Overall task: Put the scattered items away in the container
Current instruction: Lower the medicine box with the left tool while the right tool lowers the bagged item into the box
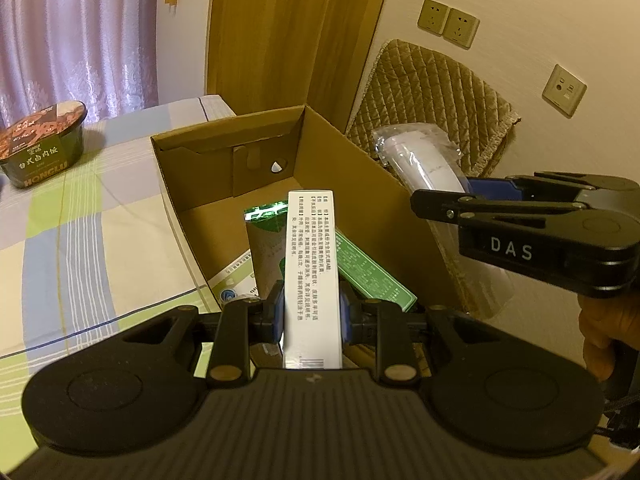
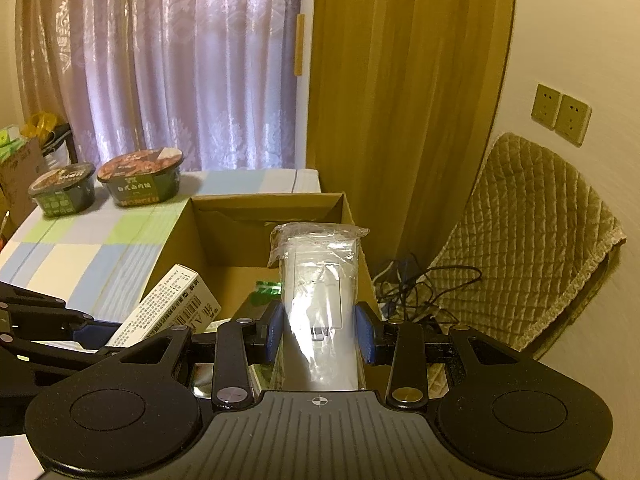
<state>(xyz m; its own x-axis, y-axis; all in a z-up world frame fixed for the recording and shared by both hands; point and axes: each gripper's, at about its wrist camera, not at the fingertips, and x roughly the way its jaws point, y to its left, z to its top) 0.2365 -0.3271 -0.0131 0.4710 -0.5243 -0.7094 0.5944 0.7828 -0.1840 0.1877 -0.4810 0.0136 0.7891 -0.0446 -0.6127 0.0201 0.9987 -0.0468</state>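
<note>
My left gripper (image 1: 312, 316) is shut on a long white box (image 1: 312, 264) printed with black text, held over the open cardboard box (image 1: 224, 148). Inside the cardboard box lie a green packet (image 1: 372, 272) and other flat packs. My right gripper (image 2: 320, 332) is shut on a white device in a clear plastic bag (image 2: 316, 280), above the cardboard box's (image 2: 224, 232) right wall. In the left wrist view the right gripper (image 1: 460, 196) comes in from the right with the bagged device (image 1: 420, 160). In the right wrist view the white box (image 2: 168, 308) shows at the lower left.
Two instant-food bowls (image 2: 140, 176) (image 2: 62, 188) stand on the checked cloth (image 2: 80, 248) to the left of the box. A quilted cushion (image 2: 528, 232) leans on the wall at right, with tangled cables (image 2: 408, 284) beside it. Curtains hang behind.
</note>
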